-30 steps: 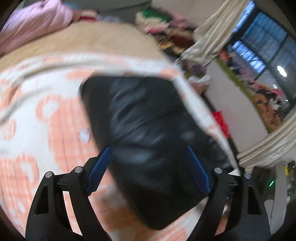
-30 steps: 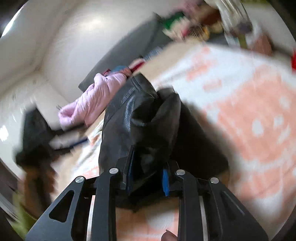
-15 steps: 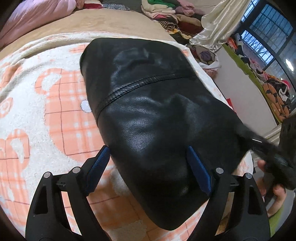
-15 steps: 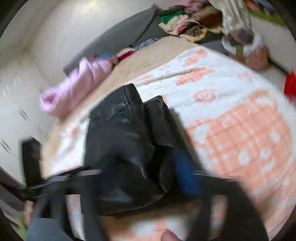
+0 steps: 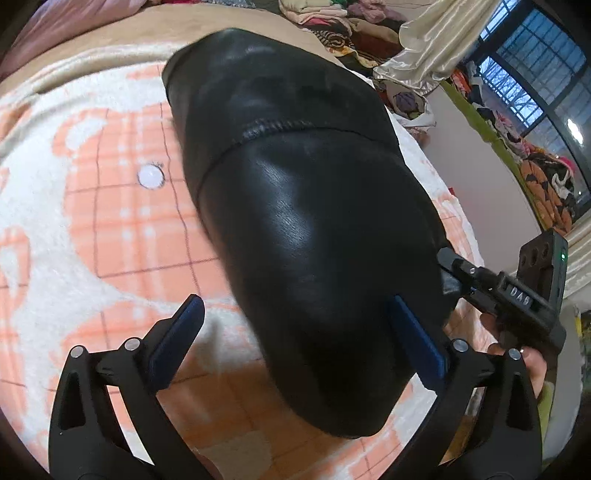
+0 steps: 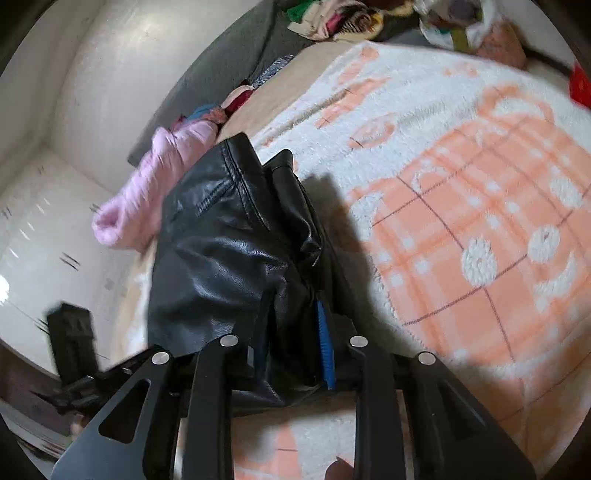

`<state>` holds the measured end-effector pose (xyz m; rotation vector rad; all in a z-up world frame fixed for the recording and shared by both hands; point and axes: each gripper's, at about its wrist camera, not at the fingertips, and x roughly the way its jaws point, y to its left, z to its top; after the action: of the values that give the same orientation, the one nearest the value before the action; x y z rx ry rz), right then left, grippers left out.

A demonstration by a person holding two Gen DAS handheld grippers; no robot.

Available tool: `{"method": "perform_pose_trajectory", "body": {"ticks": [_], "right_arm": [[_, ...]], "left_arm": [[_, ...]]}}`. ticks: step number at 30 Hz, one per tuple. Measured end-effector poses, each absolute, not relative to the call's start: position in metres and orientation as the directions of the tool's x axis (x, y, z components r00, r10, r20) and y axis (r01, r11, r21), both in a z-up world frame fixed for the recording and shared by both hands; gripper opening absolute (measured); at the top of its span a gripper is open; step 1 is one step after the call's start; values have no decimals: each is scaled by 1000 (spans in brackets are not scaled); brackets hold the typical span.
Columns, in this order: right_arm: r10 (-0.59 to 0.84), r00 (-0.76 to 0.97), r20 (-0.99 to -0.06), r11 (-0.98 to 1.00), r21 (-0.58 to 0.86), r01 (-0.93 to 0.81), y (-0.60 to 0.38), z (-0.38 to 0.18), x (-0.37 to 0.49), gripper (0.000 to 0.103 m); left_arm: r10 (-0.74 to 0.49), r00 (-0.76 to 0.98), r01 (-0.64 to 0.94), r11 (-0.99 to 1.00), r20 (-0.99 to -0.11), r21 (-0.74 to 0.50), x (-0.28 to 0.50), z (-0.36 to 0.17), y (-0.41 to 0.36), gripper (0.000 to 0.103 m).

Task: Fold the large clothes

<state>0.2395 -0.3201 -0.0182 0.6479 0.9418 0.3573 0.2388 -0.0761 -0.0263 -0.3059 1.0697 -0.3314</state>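
A black leather jacket (image 5: 295,206) lies folded in a bundle on an orange and white blanket (image 5: 110,206). My left gripper (image 5: 295,332) is open, its blue fingers spread either side of the jacket's near end without gripping it. My right gripper (image 6: 293,332) is shut on a fold of the jacket (image 6: 229,236) at its near edge. It also shows in the left wrist view (image 5: 454,273), touching the jacket's right side.
A pink padded coat (image 6: 147,192) lies at the bed's far side by a grey headboard (image 6: 221,74). Piles of clothes (image 5: 332,18) sit beyond the bed. A curtain (image 5: 436,40) and a window (image 5: 535,74) are at the right.
The right gripper has closed on the jacket's edge and steadied. The left gripper has moved in closer over the jacket, still open.
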Motion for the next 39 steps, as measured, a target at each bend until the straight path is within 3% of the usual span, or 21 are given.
{"method": "perform_pose_trajectory", "body": {"ticks": [2,5,10,21,25,28,30,31,32,33,39], "right_arm": [[518,549,-656,787,617,-5,-316,-18,238,34],[593,526,-610,707,707,24,-326,-25,236,40],[665,501,-554,594,799,95,-338,-44,236,41],[710,492,-503,512,849,130,-325,-42,208,36],[713,487,-504,524,845,107,-305,-36,189,35],[659,509,-554,591,800,106,-299,-32,186,35],[660,509,-553,593,799,99,-300,-28,187,49],[664,506,-551,594,799,90,-301,-25,187,62],[664,506,-550,602,795,75,-301,-19,186,83],[637,522,-567,628,775,75,-304,-10,186,93],[463,691,-555,766,643,3,-316,54,206,95]], "left_arm": [[-405,443,119,911,-800,-395,238,-26,-79,94],[-396,441,130,916,-806,-379,237,-22,-80,94],[-383,443,148,923,-811,-355,237,-19,-84,94],[-335,464,157,942,-820,-296,229,-13,-74,93],[-317,474,161,948,-821,-273,226,-13,-70,93],[-328,466,163,945,-822,-285,227,-18,-71,94],[-333,469,153,943,-818,-296,227,-19,-70,94],[-339,473,152,941,-813,-304,226,-19,-68,94],[-341,475,152,940,-811,-306,226,-19,-68,94],[-339,477,150,940,-811,-305,226,-19,-67,94],[-333,487,152,943,-808,-297,222,-21,-66,94]]}}
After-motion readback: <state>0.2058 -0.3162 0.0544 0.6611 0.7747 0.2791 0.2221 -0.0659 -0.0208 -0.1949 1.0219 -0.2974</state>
